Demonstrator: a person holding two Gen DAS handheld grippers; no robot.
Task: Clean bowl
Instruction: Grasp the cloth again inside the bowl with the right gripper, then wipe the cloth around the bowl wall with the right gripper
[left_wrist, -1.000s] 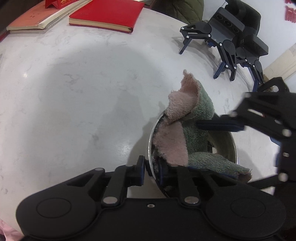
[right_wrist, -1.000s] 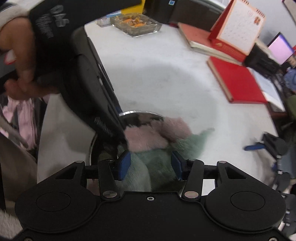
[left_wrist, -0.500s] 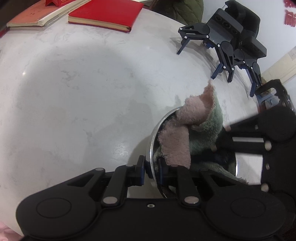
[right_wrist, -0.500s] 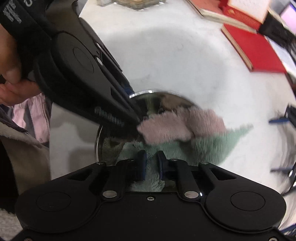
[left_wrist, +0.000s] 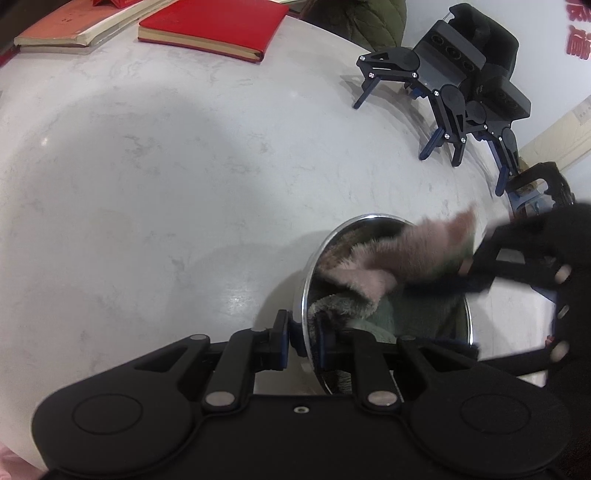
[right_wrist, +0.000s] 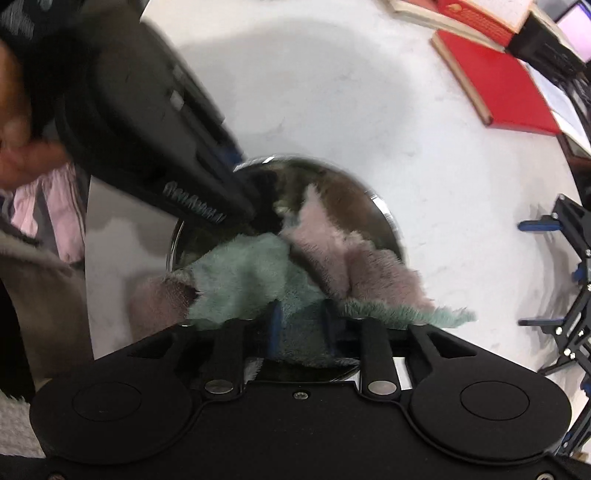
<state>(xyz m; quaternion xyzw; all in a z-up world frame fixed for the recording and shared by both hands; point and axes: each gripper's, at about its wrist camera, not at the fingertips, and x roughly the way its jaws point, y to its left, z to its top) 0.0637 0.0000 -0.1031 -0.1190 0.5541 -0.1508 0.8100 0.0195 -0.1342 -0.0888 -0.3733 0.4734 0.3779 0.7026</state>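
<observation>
The left gripper (left_wrist: 302, 338) is pinching the near rim of the steel bowl (left_wrist: 308, 273), one pad outside the wall and one inside, jaws pressed almost together on the thin metal. The bowl is sitting just ahead of those jaws on the white marble table (left_wrist: 155, 192).

The right gripper (right_wrist: 301, 325) is pointing steeply down into the bowl, and its jaws are opening, with the green side of the cloth (right_wrist: 243, 273) bunched between them; whether the pads are pressing it cannot be told. The cloth's pink side is spilling over the bowl's far rim to the right of these jaws.

Beyond the left jaws and to their left, bare table is stretching wide and open. Farther out, a red book (left_wrist: 210, 27) is lying near the table's far edge, and idle black grippers (left_wrist: 454, 92) are standing along the right edge.
</observation>
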